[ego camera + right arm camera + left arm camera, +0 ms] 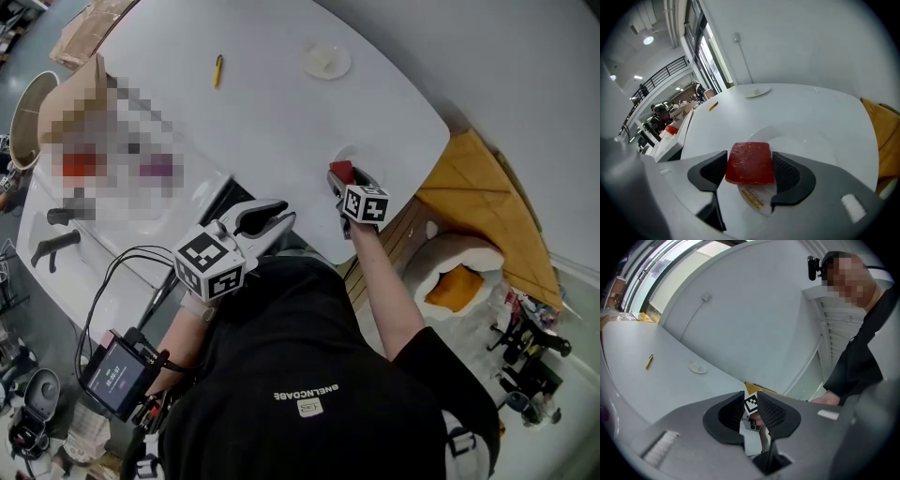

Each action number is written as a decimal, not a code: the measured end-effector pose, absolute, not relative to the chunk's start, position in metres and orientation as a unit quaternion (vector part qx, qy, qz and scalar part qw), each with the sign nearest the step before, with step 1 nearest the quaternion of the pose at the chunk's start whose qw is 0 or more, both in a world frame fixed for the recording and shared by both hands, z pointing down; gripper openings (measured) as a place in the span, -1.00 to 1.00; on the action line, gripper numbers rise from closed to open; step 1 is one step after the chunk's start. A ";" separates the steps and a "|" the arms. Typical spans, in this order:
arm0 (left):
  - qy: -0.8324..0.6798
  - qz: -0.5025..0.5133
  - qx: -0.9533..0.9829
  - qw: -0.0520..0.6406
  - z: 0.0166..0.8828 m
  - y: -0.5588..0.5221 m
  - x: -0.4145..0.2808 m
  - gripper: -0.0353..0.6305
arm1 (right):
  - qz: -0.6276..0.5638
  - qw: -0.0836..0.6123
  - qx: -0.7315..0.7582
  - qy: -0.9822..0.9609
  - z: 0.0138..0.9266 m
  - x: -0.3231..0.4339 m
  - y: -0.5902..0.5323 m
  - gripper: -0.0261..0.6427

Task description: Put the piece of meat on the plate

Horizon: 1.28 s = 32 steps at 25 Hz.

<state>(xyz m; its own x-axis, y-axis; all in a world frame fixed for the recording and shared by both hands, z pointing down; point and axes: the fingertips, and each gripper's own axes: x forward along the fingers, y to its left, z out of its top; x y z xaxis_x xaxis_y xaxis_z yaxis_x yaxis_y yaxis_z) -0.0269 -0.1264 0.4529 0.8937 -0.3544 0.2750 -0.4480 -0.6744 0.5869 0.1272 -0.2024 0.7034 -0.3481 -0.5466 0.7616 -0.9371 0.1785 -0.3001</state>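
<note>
Toward the left of the white table, a yellow pen, lying alone. Below it, off the table's near edge, the left gripper, pointing roughly level: jaws only a narrow slit apart, nothing between the pads, holding nothing. Further right, near the table's far edge, a small shallow dish, well apart from the pen. Rightmost, the right gripper, tilted downward at the table's near right edge, jaws set wide and clamped on the two sides of the piece of meat, a flat red slab. Directly beneath the meat, the near rim of the white plate. Cannot tell whether meat and plate touch.
</note>
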 end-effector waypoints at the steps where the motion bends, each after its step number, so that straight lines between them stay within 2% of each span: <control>1: -0.221 0.068 0.912 0.339 0.453 -0.127 -0.028 -0.63 | 0.380 0.257 0.509 -0.728 0.704 0.124 -0.206 -0.01; 21: -0.241 0.054 0.907 0.341 0.455 -0.131 -0.036 -0.63 | 0.315 0.317 0.431 -0.784 0.711 0.060 -0.281 0.01; 24: -0.244 0.051 0.907 0.338 0.454 -0.133 -0.037 -0.63 | 0.313 0.314 0.424 -0.790 0.708 0.055 -0.286 0.17; 32: -0.246 0.036 0.907 0.341 0.450 -0.133 -0.035 -0.63 | 0.303 0.284 0.445 -0.794 0.682 0.051 -0.297 0.30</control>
